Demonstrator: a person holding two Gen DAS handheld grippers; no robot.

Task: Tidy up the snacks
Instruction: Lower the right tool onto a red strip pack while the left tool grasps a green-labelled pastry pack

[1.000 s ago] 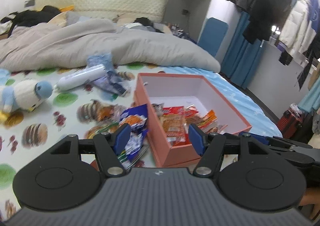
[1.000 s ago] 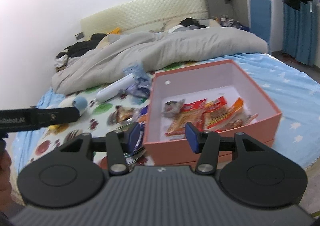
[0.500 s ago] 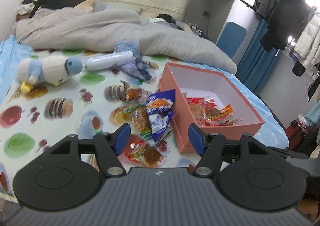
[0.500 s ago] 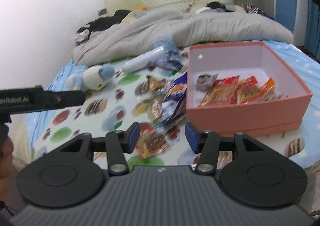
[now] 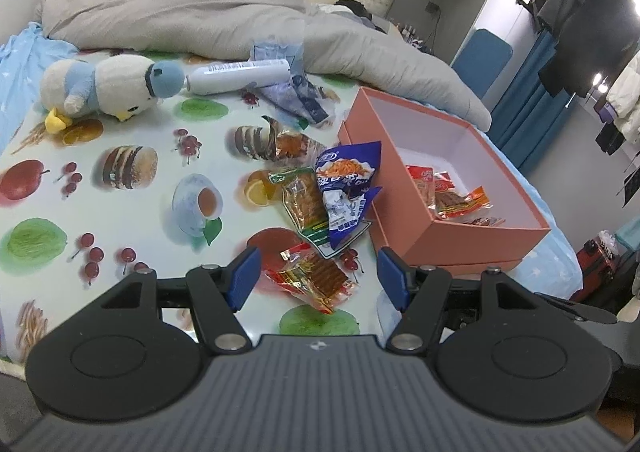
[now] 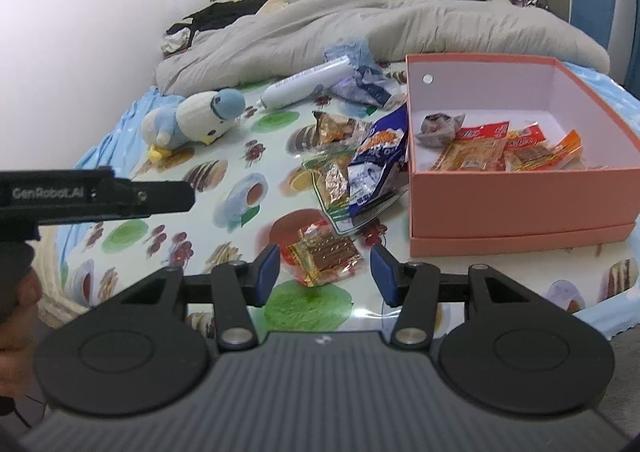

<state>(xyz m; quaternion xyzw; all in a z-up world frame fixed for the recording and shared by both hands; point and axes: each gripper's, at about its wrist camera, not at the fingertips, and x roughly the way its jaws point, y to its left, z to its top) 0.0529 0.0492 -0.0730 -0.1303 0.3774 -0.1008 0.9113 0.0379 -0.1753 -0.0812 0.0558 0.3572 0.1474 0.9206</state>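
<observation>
While several snack packets lie loose on the bed's fruit-print sheet [image 5: 132, 212], both tongs stand open and empty. From the left: a penguin plush [image 5: 108, 90] and a white bottle [image 5: 238, 76] lie toward the quilt, away from the snacks. The left tongs [image 5: 318, 276] and right tongs [image 6: 324, 272] both frame the red biscuit packet [image 5: 314, 278] nearest the bed's front edge. Beyond it lie a green cracker packet [image 5: 302, 200] and a blue chip bag [image 5: 346, 192], touching the pink box [image 5: 408, 208] at the right, which already holds red packets. Likely next step: lower onto the red packet, close, carry it into the box.
</observation>
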